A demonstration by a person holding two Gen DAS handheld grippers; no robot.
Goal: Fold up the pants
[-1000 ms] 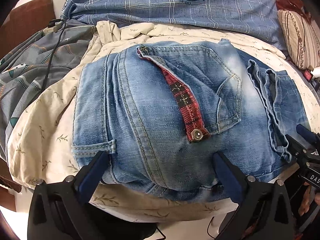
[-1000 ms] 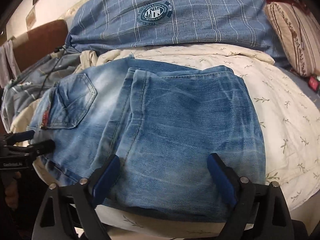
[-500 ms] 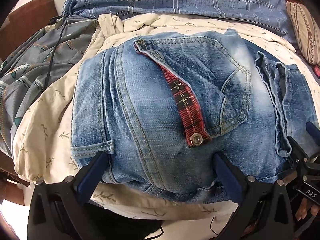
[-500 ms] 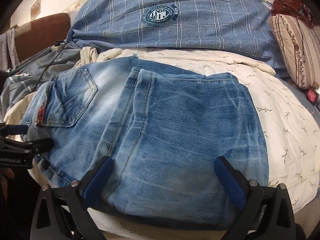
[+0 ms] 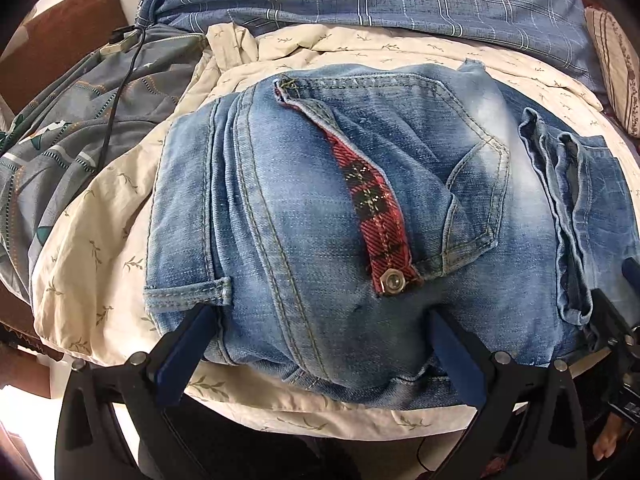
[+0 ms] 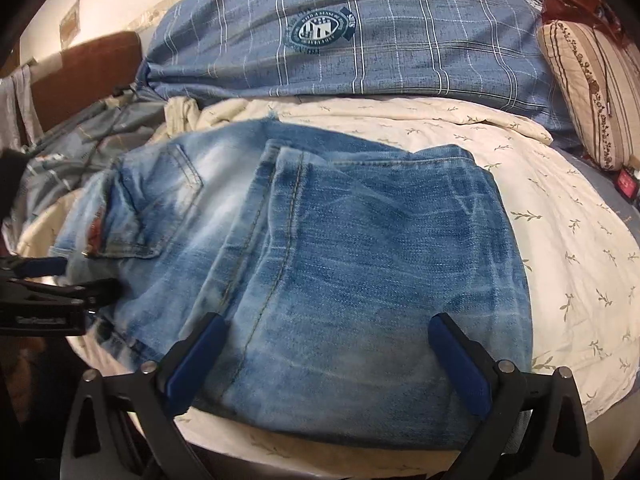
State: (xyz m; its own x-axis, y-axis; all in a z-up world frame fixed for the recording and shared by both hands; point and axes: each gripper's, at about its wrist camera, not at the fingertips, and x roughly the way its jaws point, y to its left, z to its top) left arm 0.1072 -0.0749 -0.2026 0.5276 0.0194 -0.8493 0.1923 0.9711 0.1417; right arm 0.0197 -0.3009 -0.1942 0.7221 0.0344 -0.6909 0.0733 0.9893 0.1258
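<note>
Left claw: the left claw [image 5: 320, 344] hangs low over the near edge of the bed, its blue pads spread wide and released, straddling the waistband end of the jeans without pinching it.
Right claw: the right claw [image 6: 326, 354] stands fully spread and released, one pad on either side of the folded leg end; denim lies between the pads but is not gripped.
Jeans: the folded blue jeans [image 5: 304, 208] lie flat on the cream leaf-print sheet [image 6: 560, 240], close to the bed's near edge, back pocket up, a red plaid waistband lining [image 5: 376, 216] with a metal snap turned outward.
Left side: a grey patterned quilt [image 5: 72, 128] with a black cable across it lies beside the sheet.
Far side: a blue checked pillow [image 6: 360, 40] with a round crest runs along the wall; a striped cushion [image 6: 592, 92] leans at the right.
</note>
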